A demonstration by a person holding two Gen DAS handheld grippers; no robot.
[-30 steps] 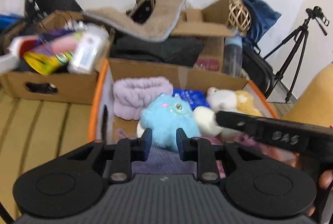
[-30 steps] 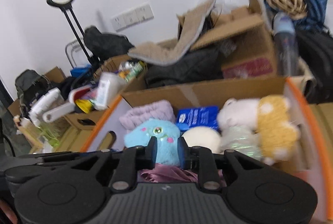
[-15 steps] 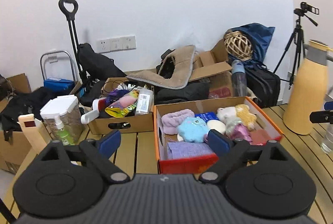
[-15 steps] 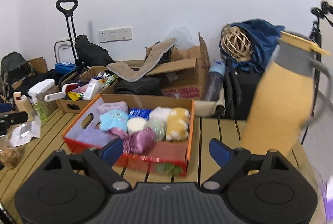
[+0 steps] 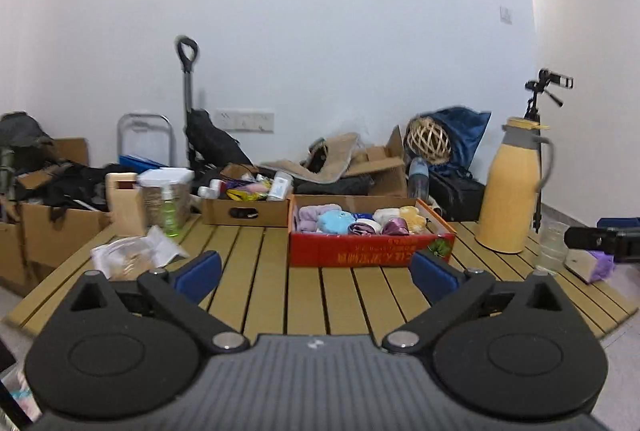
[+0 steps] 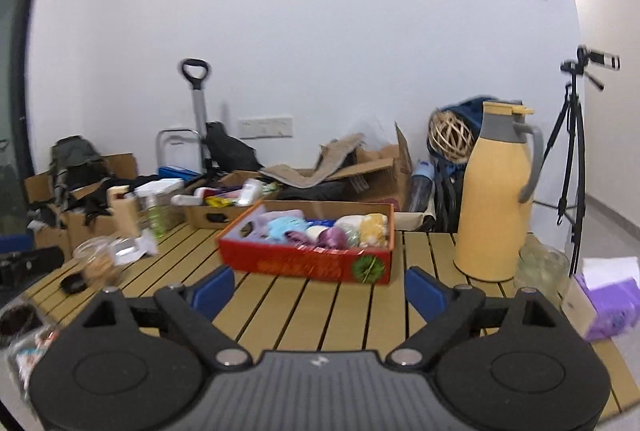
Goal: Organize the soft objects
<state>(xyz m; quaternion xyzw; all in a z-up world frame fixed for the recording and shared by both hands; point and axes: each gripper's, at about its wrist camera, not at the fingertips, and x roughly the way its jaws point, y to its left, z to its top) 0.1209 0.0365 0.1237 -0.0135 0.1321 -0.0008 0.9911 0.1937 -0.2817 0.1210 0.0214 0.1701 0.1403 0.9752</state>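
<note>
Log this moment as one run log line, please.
left gripper: jaws just opened, empty | right gripper: jaws just opened, empty | soft toys: in red box on table

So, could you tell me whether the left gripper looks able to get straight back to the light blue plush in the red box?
Probably yes: the left gripper is open and empty, bare slatted table lies ahead, and the light blue plush sits uncovered in the open-topped red box.

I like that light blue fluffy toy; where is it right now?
The light blue plush toy lies in the red box on the slatted table, beside a lilac cloth.
</note>
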